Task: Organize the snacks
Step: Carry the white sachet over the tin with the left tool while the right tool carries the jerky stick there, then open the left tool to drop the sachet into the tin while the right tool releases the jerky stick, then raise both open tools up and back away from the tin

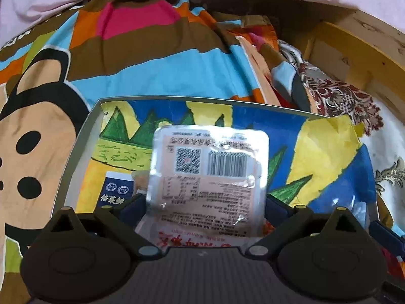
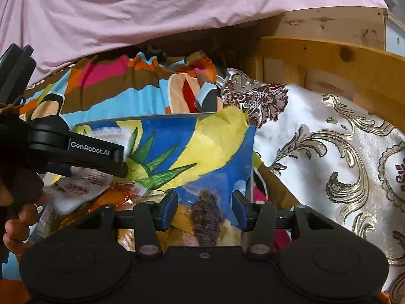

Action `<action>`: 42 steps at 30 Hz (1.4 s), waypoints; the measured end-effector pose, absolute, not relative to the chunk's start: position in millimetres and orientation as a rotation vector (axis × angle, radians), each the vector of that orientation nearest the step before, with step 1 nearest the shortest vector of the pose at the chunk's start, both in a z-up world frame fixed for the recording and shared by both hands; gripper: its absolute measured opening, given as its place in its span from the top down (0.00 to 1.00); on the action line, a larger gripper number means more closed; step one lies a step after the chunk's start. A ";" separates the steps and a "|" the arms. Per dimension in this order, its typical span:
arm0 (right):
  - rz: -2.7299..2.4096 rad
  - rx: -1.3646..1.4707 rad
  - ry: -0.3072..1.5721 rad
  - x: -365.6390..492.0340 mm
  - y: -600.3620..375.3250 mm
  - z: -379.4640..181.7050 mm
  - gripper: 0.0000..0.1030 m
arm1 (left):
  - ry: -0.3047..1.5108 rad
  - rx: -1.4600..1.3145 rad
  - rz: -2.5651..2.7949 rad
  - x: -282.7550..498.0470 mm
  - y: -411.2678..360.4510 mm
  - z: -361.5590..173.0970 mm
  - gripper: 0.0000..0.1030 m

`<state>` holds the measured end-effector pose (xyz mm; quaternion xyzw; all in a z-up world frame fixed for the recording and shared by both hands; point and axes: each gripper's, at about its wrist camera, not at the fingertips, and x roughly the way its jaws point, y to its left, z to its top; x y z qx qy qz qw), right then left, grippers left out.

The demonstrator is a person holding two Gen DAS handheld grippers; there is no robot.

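The left claw [image 1: 206,202] is clenched on a pale snack packet [image 1: 208,174], printed with a barcode and a square code, holding it over a shallow gray box [image 1: 83,136] lined with a bright drawing of green, yellow and blue shapes. The right claw [image 2: 205,210] is released, its blue-padded fingers [image 2: 170,210] spread to either side of a clear packet holding a dark brown snack [image 2: 206,219] near the box's right wall. The box rests on a bed with a colourful cartoon blanket [image 1: 141,58].
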<state>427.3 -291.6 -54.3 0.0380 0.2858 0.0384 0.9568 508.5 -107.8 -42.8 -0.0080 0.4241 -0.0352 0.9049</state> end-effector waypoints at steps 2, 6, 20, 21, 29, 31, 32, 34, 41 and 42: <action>0.077 0.084 0.570 426.1 -291.7 -52.4 0.43 | 0.874 -0.028 -0.080 507.2 -107.0 -41.4 0.02; 0.074 0.071 0.541 421.2 -290.9 -44.7 0.34 | 0.856 -0.066 -0.079 500.4 -101.6 -34.4 0.01; 0.101 0.131 0.376 364.2 -284.0 13.8 0.06 | 0.623 -0.116 -0.069 422.2 -53.3 18.6 0.01; 0.105 0.140 0.362 358.1 -283.5 18.6 0.05 | 0.607 -0.120 -0.068 415.0 -48.8 21.3 0.01; 0.150 0.104 0.236 298.8 -273.9 49.9 0.01 | 0.459 -0.146 -0.023 339.0 -19.6 50.9 0.01; 0.160 0.098 0.220 282.5 -272.3 53.4 0.01 | 0.440 -0.162 -0.017 321.1 -12.5 56.4 0.01; 0.159 0.100 0.214 275.6 -271.9 54.8 0.01 | 0.436 -0.164 -0.017 311.9 -9.1 58.6 0.01; 0.162 0.118 0.203 259.1 -272.2 57.0 0.01 | 0.426 -0.157 -0.016 295.4 -4.3 62.4 0.01; 0.152 0.148 0.188 200.6 -267.9 56.2 0.01 | 0.417 -0.133 -0.023 236.6 10.9 68.1 0.00; 0.148 0.149 0.186 193.7 -267.2 55.9 0.01 | 0.418 -0.140 -0.022 228.7 13.2 67.8 0.01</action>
